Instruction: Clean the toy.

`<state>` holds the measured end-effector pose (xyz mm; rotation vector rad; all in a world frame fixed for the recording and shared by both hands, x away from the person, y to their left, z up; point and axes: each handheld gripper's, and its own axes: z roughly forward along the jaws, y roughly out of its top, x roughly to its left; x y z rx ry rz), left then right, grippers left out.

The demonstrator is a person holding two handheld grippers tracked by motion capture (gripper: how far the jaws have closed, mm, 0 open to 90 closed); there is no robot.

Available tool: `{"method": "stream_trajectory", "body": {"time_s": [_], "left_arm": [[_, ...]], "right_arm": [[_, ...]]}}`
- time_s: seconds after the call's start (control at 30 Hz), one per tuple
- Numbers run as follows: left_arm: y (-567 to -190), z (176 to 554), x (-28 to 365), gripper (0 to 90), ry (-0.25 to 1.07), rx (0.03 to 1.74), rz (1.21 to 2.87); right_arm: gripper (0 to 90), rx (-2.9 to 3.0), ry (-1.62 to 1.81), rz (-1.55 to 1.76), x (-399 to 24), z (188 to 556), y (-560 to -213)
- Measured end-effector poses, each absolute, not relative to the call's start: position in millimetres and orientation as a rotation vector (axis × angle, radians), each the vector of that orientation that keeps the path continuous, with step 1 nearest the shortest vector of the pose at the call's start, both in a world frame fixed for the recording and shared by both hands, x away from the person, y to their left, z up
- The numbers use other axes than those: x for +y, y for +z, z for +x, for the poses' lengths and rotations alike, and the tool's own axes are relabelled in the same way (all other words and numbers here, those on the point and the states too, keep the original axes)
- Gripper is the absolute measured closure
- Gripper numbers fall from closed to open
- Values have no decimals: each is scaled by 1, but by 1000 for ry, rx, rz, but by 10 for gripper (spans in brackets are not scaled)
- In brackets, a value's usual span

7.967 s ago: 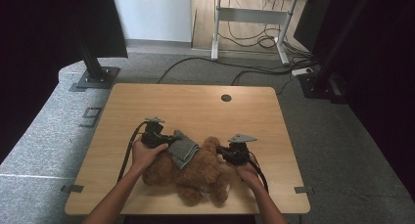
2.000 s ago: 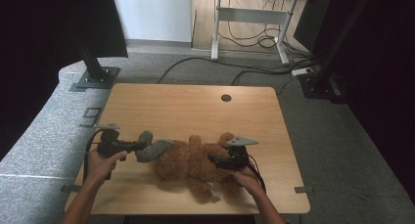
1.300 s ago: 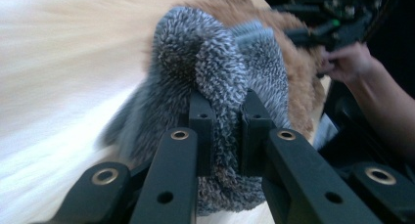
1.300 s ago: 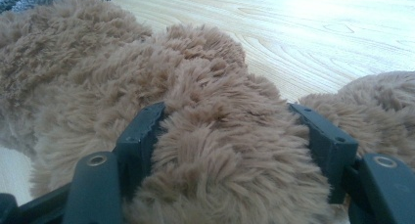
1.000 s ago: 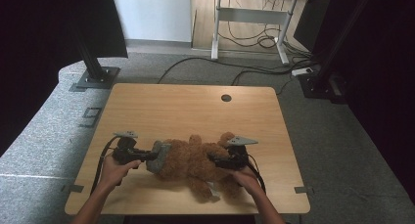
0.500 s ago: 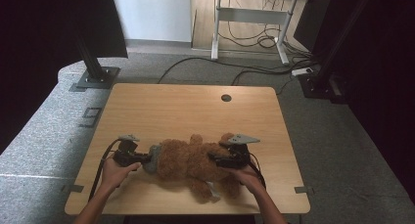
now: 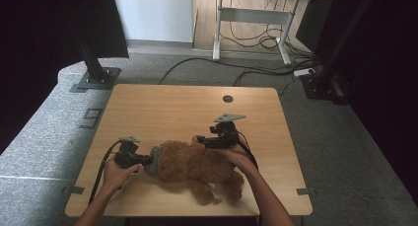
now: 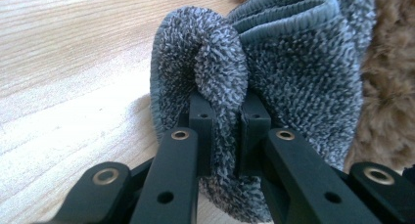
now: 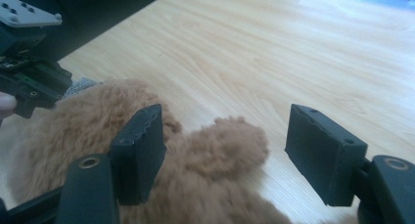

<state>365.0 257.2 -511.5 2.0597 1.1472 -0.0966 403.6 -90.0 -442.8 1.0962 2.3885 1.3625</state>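
The wooden tabletop (image 7: 197, 107) carries a brown plush teddy bear (image 7: 197, 164), which serves here as the landmark. The bear lies on its side along the near half of the tabletop, its legs toward the person's edge and one small furry limb (image 9: 230, 141) reaching out over bare wood on the far side.

Against the bear's left end sits a grey terry cloth (image 8: 274, 62), bunched into folds and touching the brown fur; in the high view it appears as a small grey patch (image 7: 155, 159) between the bear and the left claw.

The left claw (image 8: 226, 116) lies just left of the bear, held low over the tabletop by the person's left hand (image 7: 116, 174). Its jaws are drawn narrow, pinching a fold of the grey cloth between them.

The right claw (image 9: 225, 155) hovers at the bear's far upper side, gripped by the person's right hand (image 7: 236, 157). Its jaws stand wide, holding nothing; one jaw is close against the fur and the other is over bare wood, with the bear's small limb between them. A grey three-cornered plate (image 7: 229, 118) tops this claw.
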Motion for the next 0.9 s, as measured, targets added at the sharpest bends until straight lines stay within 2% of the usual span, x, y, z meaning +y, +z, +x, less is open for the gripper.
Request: {"method": "stream_trajectory", "body": {"time_s": [0.23,0.43,0.6,0.7,0.9], "left_arm": [[-514,365,258,797,-114,1147,2049],[-515,365,257,797,-114,1148,2053],[-515,364,257,797,-113,1150,2048],[-515,364,257,796,-114,1150,2048],[-515,363,258,796,-114,1152,2041]], "right_arm": [[297,2526,1209,1198,-71,427,-465],[296,2662,1071,1186,-61,426,-480],[371,2685,1095,1193,-61,422,-486],[469,2705,1123,1201,-63,421,-488],[730,2764,1178,1143,-61,418,-487]]}}
